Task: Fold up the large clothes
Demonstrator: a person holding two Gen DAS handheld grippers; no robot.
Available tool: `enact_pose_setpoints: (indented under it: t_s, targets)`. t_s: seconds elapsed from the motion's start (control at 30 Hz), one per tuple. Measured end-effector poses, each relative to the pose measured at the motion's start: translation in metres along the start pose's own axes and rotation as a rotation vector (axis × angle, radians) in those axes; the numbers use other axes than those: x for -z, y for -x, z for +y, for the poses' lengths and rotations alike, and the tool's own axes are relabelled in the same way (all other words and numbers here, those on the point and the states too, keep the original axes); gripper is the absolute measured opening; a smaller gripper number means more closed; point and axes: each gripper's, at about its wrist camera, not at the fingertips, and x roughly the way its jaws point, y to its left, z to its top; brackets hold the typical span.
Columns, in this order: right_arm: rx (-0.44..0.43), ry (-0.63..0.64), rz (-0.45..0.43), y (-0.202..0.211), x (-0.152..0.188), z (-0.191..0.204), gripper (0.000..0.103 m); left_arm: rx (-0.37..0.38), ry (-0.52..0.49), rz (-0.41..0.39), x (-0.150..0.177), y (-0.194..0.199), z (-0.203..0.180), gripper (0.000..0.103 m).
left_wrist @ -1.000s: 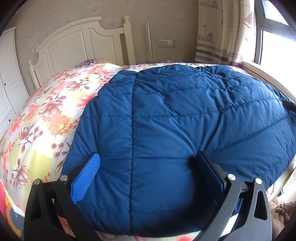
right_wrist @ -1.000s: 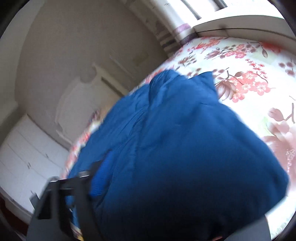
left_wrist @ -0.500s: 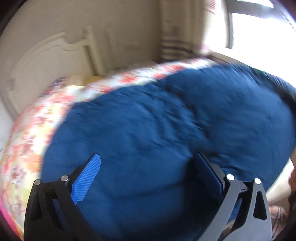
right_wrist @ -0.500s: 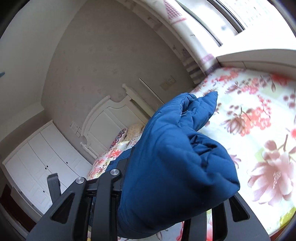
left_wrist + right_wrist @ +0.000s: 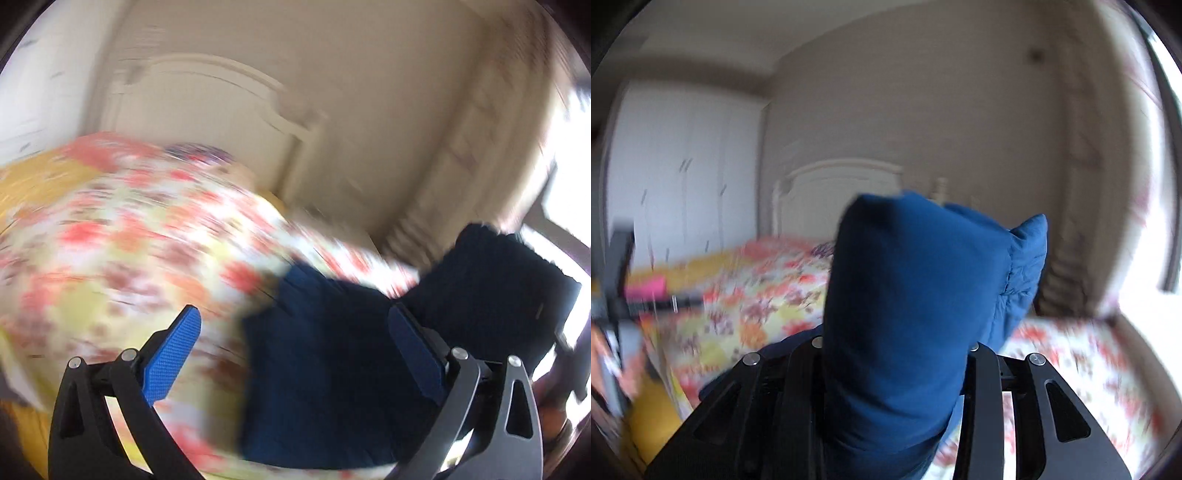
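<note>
The large blue padded jacket stands up as a thick folded bundle between the fingers of my right gripper, which is shut on it and holds it above the bed. In the blurred left wrist view the jacket hangs dark at the lower right, over the flowered bedspread. My left gripper is open, its blue pads wide apart and pressing on nothing. The jacket lies behind its right finger.
The bed with its white headboard fills the middle. A white wardrobe stands on the left, and curtains and a bright window on the right. A blurred dark frame shows at the left edge.
My right gripper closed on a fold of the jacket, lifted it off the bed and rolled upright. My left gripper, still open, swung up and away, so the bedspread now fills its view.
</note>
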Motion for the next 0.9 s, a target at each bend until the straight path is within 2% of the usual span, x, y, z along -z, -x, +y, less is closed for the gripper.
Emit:
enact_pose_setpoints:
  t_s: [0.1,0.2,0.23,0.27,0.3,0.37,0.47,0.53,0.6,0.7,0.8,0.9]
  targets:
    - [-0.083,0.342,0.08,-0.041,0.018,0.103,0.036,-0.064,0.027,-0.038,-0.005,0.021,0.023,0.101]
    - [-0.15,0.674,0.249,-0.065,0.075,0.183,0.038,-0.087,0.026,-0.026,-0.003,0.026,0.032,0.101]
    - [-0.132,0.789,0.274,-0.072,0.102,0.205,0.039,-0.087,0.02,-0.015,0.0,0.025,0.03,0.101]
    - [-0.084,0.847,0.251,-0.074,0.116,0.217,0.039,-0.081,0.01,-0.001,0.002,0.025,0.028,0.1]
    - [-0.053,0.859,0.253,-0.075,0.121,0.223,0.039,-0.066,-0.014,0.021,0.004,0.02,0.02,0.1]
    - [-0.065,0.795,0.286,-0.078,0.111,0.218,0.039,-0.033,-0.068,0.047,0.002,0.008,0.01,0.1]
    - [-0.007,0.708,0.284,-0.085,0.092,0.212,0.037,0.041,-0.222,0.086,-0.002,-0.008,-0.033,0.101]
    - [0.032,0.653,0.227,-0.084,0.076,0.209,0.036,0.034,-0.281,0.049,-0.013,-0.011,-0.055,0.101]
    - [0.032,0.65,0.192,-0.081,0.073,0.207,0.036,0.045,-0.319,0.021,-0.028,-0.01,-0.072,0.101]
    - [0.0,0.716,0.234,-0.084,0.095,0.214,0.036,0.041,-0.36,0.01,-0.046,-0.013,-0.087,0.101]
    - [0.053,0.843,0.196,-0.078,0.123,0.231,0.041,0.061,-0.417,0.074,-0.056,-0.03,-0.108,0.101]
    - [0.067,0.827,0.193,-0.079,0.123,0.232,0.048,0.118,-0.507,0.217,-0.05,-0.068,-0.137,0.101]
